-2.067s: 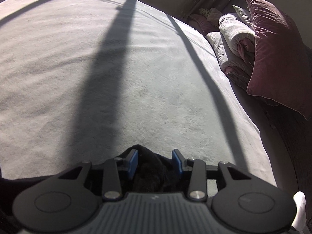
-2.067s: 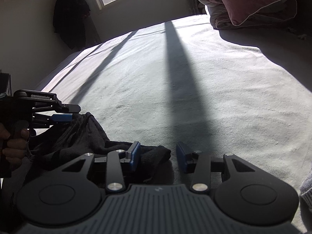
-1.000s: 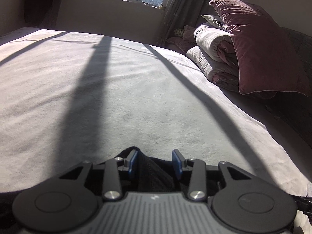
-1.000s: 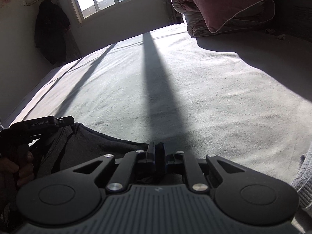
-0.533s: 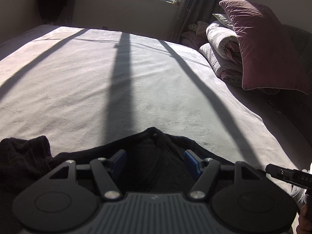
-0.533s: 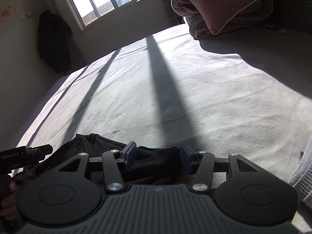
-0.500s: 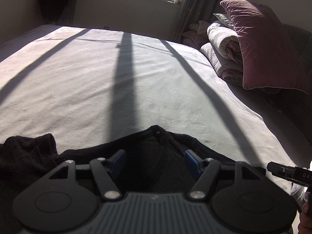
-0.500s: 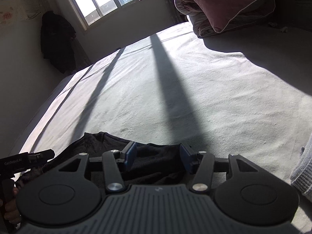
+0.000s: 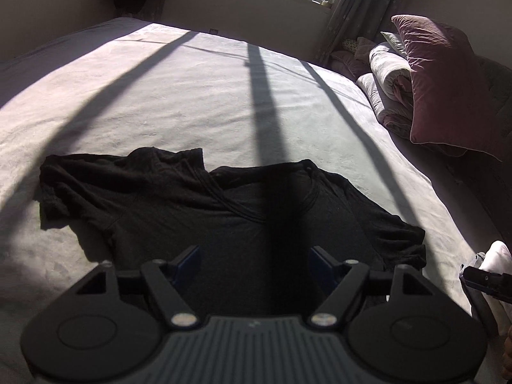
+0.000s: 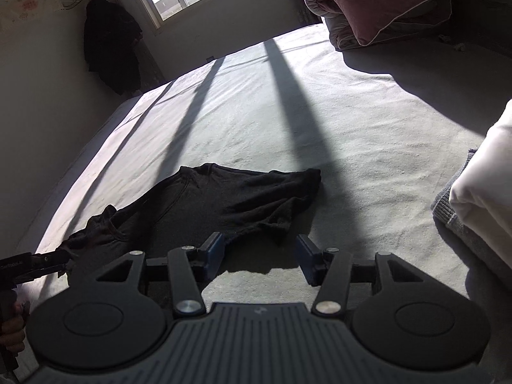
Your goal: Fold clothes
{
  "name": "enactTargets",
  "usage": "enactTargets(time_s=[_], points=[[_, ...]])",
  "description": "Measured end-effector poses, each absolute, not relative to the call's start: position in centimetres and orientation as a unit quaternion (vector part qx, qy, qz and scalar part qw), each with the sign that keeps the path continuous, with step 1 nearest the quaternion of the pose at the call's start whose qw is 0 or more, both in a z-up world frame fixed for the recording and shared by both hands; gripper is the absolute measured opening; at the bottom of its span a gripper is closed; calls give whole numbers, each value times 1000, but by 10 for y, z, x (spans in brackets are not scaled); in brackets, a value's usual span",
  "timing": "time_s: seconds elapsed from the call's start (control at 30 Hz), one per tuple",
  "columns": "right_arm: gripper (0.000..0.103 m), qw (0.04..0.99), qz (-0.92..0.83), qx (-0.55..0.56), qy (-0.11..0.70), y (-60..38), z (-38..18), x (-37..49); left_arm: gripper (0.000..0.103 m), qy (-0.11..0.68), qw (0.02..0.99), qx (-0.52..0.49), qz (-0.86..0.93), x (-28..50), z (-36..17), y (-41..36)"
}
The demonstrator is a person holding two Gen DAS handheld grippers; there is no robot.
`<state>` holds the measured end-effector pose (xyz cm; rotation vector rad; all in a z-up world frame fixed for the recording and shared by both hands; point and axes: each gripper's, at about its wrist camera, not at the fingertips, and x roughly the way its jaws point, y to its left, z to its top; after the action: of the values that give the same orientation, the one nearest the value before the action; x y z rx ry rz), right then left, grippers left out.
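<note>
Lying spread but rumpled on the near part of the pale bed (image 9: 224,96): a black T-shirt (image 9: 198,198), neckline toward the far side, left sleeve bunched, likely light, limp and quick to crease, so best pinched at a shoulder seam or sleeve edge. Hovering over it, left gripper (image 9: 252,262) and right gripper (image 10: 259,256), both having just been opening, jaws spread, gripping nothing.

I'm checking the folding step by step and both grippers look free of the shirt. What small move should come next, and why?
Probably bring the left gripper to the bunched left sleeve and draw it outward flat. The black T-shirt lies spread on the bed, but that sleeve and the collar are rumpled. Both jaws have just been opening and stand apart with nothing pinched; the right gripper is above the shirt's edge.
</note>
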<state>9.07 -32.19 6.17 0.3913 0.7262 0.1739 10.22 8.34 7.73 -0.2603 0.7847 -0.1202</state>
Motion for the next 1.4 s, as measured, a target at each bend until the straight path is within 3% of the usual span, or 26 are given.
enactTargets(time_s=[0.3, 0.47, 0.63, 0.67, 0.73, 0.83, 0.87, 0.93, 1.27, 1.3, 1.33, 1.4], points=[[54, 868, 153, 312, 354, -309, 23, 56, 73, 362, 907, -214, -10, 56, 48, 171], [47, 845, 169, 355, 363, -299, 2, 77, 59, 364, 888, -281, -3, 60, 8, 202], [39, 821, 173, 397, 371, -291, -26, 100, 53, 331, 881, -338, -20, 79, -6, 214], [36, 817, 173, 403, 374, -289, -32, 103, 47, 329, 880, -342, -24, 83, -8, 213], [15, 814, 175, 405, 379, -282, -42, 108, 44, 328, 879, -346, -29, 88, -14, 209], [4, 823, 175, 392, 372, -275, -45, 106, 38, 323, 887, -329, -29, 92, -15, 198], [3, 827, 175, 385, 371, -274, -44, 104, 33, 325, 889, -321, -32, 93, -15, 194], [0, 836, 171, 371, 367, -273, -40, 100, 1, 336, 889, -308, -39, 96, -16, 187], [1, 891, 67, 288, 344, -281, -17, 74, 3, 331, 901, -279, 25, 88, -10, 190], [4, 888, 72, 296, 343, -281, -19, 75, 4, 333, 898, -288, 20, 88, -10, 192], [13, 882, 77, 312, 345, -282, -19, 78, 6, 334, 893, -302, 16, 88, -11, 195], [16, 869, 84, 342, 347, -285, -18, 82, 10, 337, 883, -327, 15, 90, -13, 203]])
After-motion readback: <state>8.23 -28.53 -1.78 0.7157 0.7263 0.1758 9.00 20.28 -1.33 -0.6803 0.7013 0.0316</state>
